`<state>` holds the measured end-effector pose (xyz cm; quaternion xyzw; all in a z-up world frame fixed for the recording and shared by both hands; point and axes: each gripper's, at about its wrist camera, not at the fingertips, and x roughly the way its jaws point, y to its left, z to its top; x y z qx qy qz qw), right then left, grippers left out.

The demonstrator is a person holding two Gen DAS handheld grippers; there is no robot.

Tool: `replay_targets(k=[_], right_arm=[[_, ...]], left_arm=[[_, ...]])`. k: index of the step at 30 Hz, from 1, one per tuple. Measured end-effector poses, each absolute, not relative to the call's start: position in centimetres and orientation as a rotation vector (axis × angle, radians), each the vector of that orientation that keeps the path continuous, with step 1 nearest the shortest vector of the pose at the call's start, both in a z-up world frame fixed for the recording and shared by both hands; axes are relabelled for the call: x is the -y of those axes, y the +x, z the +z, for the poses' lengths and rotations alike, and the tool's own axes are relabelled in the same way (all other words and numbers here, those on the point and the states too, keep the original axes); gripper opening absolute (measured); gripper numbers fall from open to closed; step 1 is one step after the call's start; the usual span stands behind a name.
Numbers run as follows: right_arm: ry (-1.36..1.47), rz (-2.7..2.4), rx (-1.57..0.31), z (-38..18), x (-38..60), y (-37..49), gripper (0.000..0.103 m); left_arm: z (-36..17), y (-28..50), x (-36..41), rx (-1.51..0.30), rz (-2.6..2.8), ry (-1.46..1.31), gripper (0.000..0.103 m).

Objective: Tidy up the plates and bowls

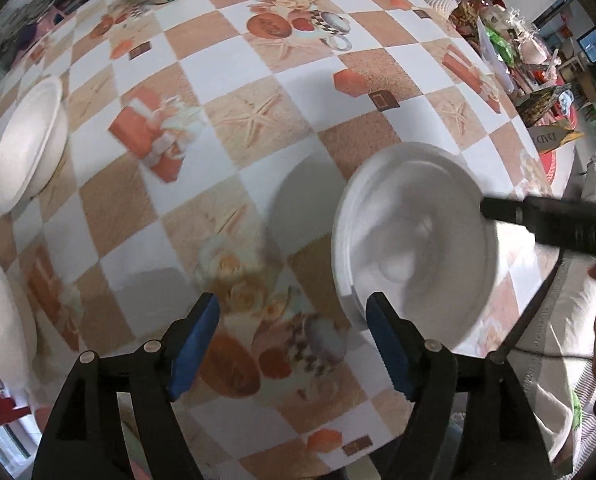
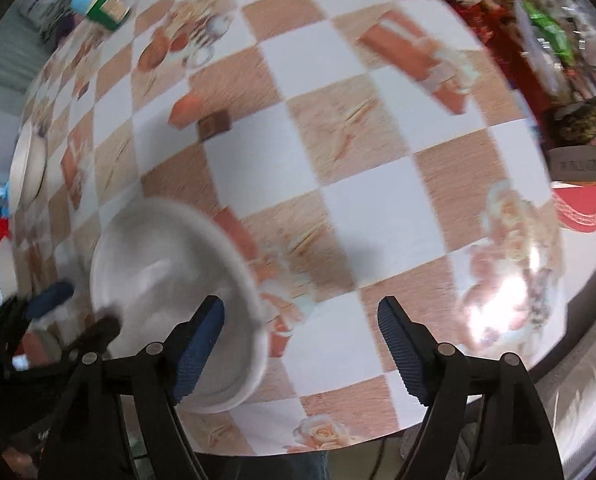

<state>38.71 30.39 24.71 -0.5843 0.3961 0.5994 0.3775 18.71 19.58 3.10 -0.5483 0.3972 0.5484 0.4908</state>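
left wrist view: my left gripper [image 1: 294, 316] hangs released over the checked tablecloth [image 1: 234, 92], jaws wide, nothing between them. the white plate [image 1: 414, 236] sits just ahead and to the right, near the table edge; a dark tool tip, likely my right gripper [image 1: 538, 220], overlaps its far rim, contact unclear through blur. a white bowl [image 1: 30, 144] lies well apart at far left, another white dish [image 1: 2, 320] at the left edge; presumably the stacking targets. right wrist view: right gripper [image 2: 300, 322] also released and empty, the plate [image 2: 170, 280] beside its left finger, not between the fingers
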Motion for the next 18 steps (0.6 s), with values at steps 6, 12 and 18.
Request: replay_targets(k=[6, 12, 18], right_arm=[[-1.455, 1.548, -0.954, 27.2, -30.9, 38.1, 0.08], [-1.454, 1.608, -0.898, 27.2, -28.1, 32.2, 0.08], [-1.487, 1.701, -0.873, 27.1, -25.4, 27.4, 0.08]], left_arm=[[4.8, 16.7, -16.0, -0.911, 1.364, -1.357, 0.08], [6.1, 15.4, -15.0, -0.824, 1.443, -1.394, 0.08], [6.8, 12.8, -14.6, -0.748, 1.562, -1.43, 0.08]])
